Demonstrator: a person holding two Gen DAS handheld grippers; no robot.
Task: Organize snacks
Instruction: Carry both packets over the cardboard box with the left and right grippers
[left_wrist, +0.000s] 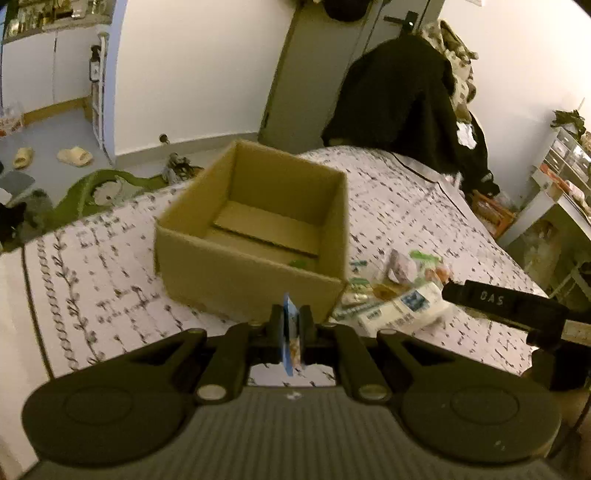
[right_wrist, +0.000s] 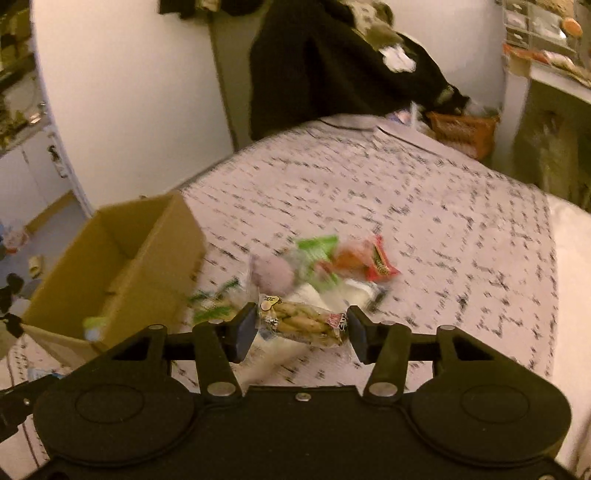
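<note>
Dim bedroom: patterned bed (left_wrist: 406, 206), white walls (left_wrist: 192, 74), dark clothes (left_wrist: 399, 96) hanging by a door (left_wrist: 314, 74), grey floor (left_wrist: 48, 140).

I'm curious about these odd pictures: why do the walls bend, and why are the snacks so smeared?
Both views are fisheye, so straight edges bow. Right wrist view: motion blur smears the snack pile; the gripped packet stays sharp. Left wrist view: cardboard box slightly soft, warm dim light.

One cardboard box (left_wrist: 255, 236), two grippers, several snack packets (right_wrist: 332, 266)
</note>
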